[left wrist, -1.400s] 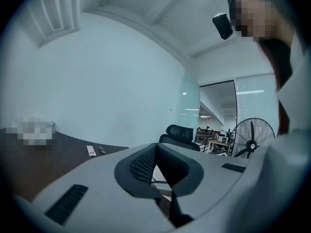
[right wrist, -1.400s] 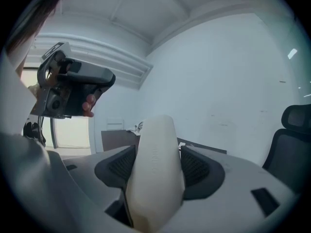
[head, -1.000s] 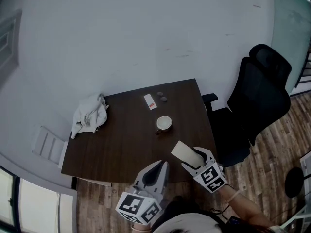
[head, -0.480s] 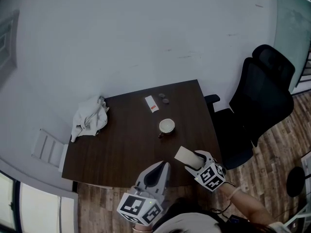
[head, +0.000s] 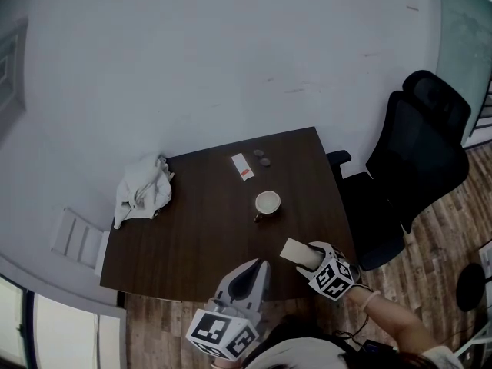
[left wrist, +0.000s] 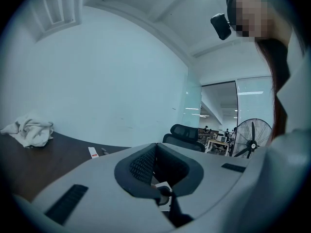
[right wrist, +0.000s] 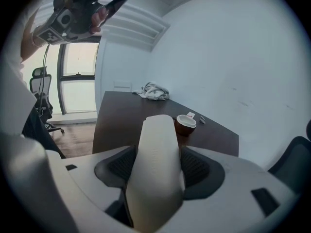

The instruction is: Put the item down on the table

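White cloth (head: 142,191) lies bunched at the far left of the dark counter (head: 192,237), and at its near edge the left gripper (head: 258,266) has its jaws together on nothing. Rightward sit a small packet (head: 241,166) and a brown cup (head: 267,203) with a pale, bare-looking inside, then the right gripper (head: 306,254), clamped on a cream roll (head: 294,250) held above the counter's near right corner. Only the left gripper view shows a fan (left wrist: 251,139) beyond the black chair (head: 415,160).

cream item (head: 294,250); dark brown tabletop (head: 192,229); white cloth (head: 142,191); black chair (head: 419,144); brown cup (head: 267,204), white inside.
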`<state>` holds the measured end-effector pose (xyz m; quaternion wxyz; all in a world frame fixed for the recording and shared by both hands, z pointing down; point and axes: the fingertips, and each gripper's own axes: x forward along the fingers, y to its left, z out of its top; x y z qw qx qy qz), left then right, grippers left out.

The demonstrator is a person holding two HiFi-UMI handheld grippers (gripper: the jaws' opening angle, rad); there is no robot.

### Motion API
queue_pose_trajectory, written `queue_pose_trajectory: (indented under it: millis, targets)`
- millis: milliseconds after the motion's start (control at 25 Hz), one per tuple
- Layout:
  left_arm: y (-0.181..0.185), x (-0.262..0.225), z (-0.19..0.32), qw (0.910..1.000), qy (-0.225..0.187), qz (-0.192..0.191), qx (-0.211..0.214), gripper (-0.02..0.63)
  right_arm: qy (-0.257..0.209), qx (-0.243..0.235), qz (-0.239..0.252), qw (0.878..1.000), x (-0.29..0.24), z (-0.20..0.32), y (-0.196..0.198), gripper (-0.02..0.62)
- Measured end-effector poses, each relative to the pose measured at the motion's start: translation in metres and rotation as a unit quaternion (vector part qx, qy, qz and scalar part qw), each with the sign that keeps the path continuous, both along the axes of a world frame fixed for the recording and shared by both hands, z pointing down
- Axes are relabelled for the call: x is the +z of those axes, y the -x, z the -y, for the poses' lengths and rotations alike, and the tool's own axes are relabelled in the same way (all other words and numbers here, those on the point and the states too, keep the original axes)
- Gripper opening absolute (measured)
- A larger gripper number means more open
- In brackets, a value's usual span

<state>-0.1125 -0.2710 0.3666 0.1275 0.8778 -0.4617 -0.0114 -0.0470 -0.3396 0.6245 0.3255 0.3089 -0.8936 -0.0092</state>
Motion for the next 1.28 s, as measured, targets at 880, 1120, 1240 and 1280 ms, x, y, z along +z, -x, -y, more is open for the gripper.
queue_pose_trajectory:
  millis: [880, 1120, 1240, 1280]
  targets:
    - [0.022, 0.011, 0.014, 0.9997, 0.018, 0.001, -0.017, 0.018, 0.055, -0.031, -0.063, 0.996, 0.069, 0.024, 0.003, 0.296]
    - [0.024, 0.012, 0.015, 0.9995, 0.023, 0.002, -0.021, 0.018, 0.075, -0.034, -0.065, 0.994, 0.077, 0.029, 0.004, 0.296]
    - [0.025, 0.013, 0.016, 0.9994, 0.025, 0.002, -0.023, 0.018, 0.086, -0.035, -0.066, 0.993, 0.082, 0.033, 0.005, 0.297]
    - [0.026, 0.014, 0.016, 0.9994, 0.025, 0.002, -0.024, 0.018, 0.089, -0.036, -0.067, 0.993, 0.083, 0.033, 0.005, 0.298]
